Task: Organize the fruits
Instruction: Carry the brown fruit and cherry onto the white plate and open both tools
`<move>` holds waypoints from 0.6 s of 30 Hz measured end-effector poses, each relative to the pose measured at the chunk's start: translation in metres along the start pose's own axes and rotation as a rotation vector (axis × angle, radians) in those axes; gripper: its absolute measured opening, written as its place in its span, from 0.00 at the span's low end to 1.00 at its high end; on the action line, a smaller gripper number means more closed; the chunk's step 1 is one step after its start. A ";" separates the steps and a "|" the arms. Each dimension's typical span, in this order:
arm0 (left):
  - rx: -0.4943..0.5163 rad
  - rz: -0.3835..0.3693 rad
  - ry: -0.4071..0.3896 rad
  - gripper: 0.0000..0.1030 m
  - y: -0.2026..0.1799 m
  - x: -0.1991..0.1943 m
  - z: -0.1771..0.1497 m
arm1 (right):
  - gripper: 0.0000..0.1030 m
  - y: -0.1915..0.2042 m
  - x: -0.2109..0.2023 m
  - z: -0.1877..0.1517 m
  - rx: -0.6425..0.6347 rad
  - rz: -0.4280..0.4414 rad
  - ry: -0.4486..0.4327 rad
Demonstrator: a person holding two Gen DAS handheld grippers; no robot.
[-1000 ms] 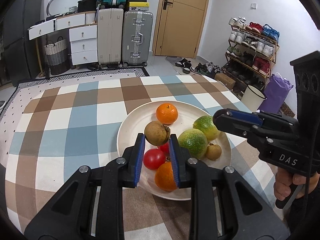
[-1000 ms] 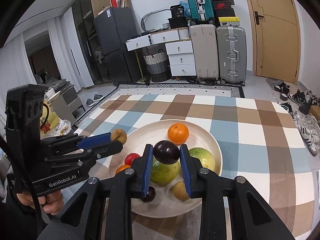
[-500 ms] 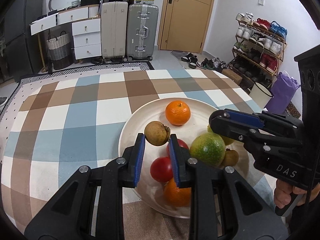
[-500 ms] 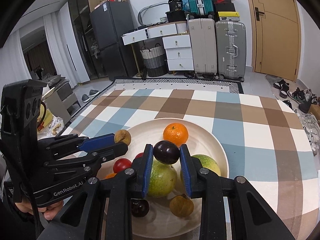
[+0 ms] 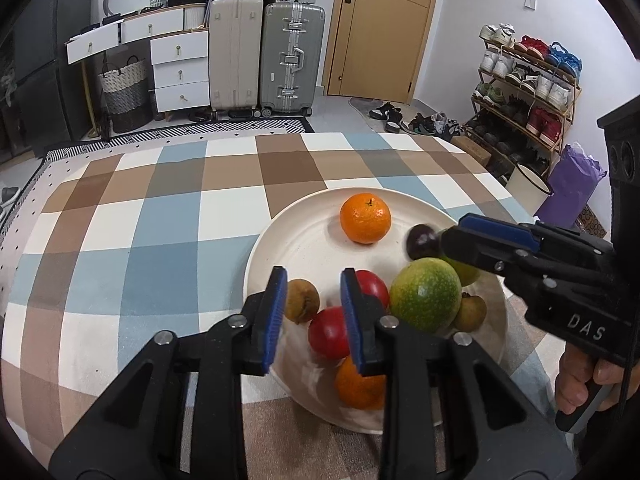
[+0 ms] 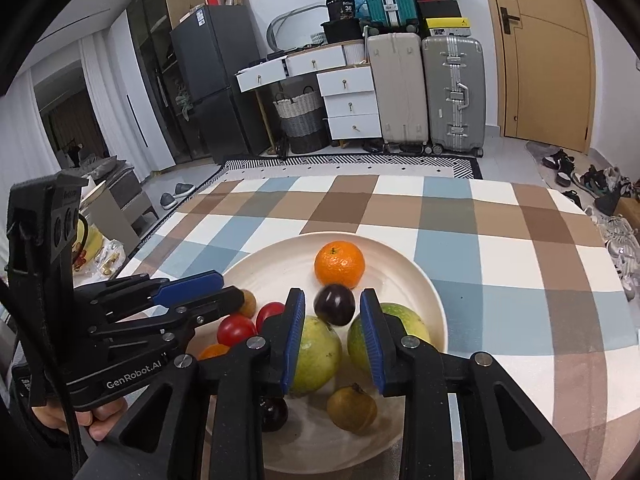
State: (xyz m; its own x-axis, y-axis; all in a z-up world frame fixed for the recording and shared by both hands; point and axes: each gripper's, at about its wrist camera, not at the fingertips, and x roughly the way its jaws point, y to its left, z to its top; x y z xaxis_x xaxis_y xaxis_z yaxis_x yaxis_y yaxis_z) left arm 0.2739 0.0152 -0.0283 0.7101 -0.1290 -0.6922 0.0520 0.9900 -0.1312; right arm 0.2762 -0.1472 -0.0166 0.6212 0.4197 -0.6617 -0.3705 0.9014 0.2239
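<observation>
Checked cloth covers the tabletop [image 5: 160, 240] beneath the cream plate [image 5: 288, 240]. Half a second ago each tool gripped fruit; now both are parted, the left tool [image 5: 312, 300] leaving the brown fruit [image 5: 301, 301] on the plate, the right tool [image 6: 332, 328] leaving the dark plum [image 6: 334, 305] beside the orange [image 6: 339, 264]. Suitcases [image 6: 452, 92] and drawers line the wall behind.

A checked cloth of blue, brown and white squares [image 5: 160, 216] is spread across the near surface. Far behind it, a beige hard-shell suitcase [image 5: 234, 52] and a grey ribbed suitcase [image 5: 291, 56] are stood side by side, left of a tan wooden door [image 5: 384, 28]. A wooden shoe rack [image 5: 528, 92] is set along the right wall.
</observation>
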 end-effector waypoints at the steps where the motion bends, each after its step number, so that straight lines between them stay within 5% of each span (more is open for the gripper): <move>1: -0.001 0.002 -0.003 0.38 0.000 -0.002 -0.001 | 0.30 -0.001 -0.002 0.000 0.002 0.000 -0.002; 6: -0.030 0.021 -0.059 0.81 0.003 -0.023 -0.008 | 0.48 -0.003 -0.019 -0.005 0.002 -0.003 -0.024; 10: -0.044 0.033 -0.103 0.84 0.005 -0.043 -0.013 | 0.79 -0.002 -0.033 -0.012 -0.001 -0.018 -0.050; 13: -0.040 0.042 -0.125 0.97 0.004 -0.055 -0.017 | 0.92 -0.004 -0.042 -0.017 0.015 -0.005 -0.072; 18: -0.010 0.042 -0.179 0.99 -0.005 -0.081 -0.028 | 0.99 -0.001 -0.057 -0.029 -0.017 -0.029 -0.091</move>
State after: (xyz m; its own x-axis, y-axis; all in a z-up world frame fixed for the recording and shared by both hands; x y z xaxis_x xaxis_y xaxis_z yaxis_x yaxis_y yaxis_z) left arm 0.1964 0.0192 0.0083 0.8254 -0.0744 -0.5596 0.0135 0.9936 -0.1122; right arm 0.2210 -0.1746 -0.0005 0.6916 0.4024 -0.5998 -0.3628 0.9116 0.1933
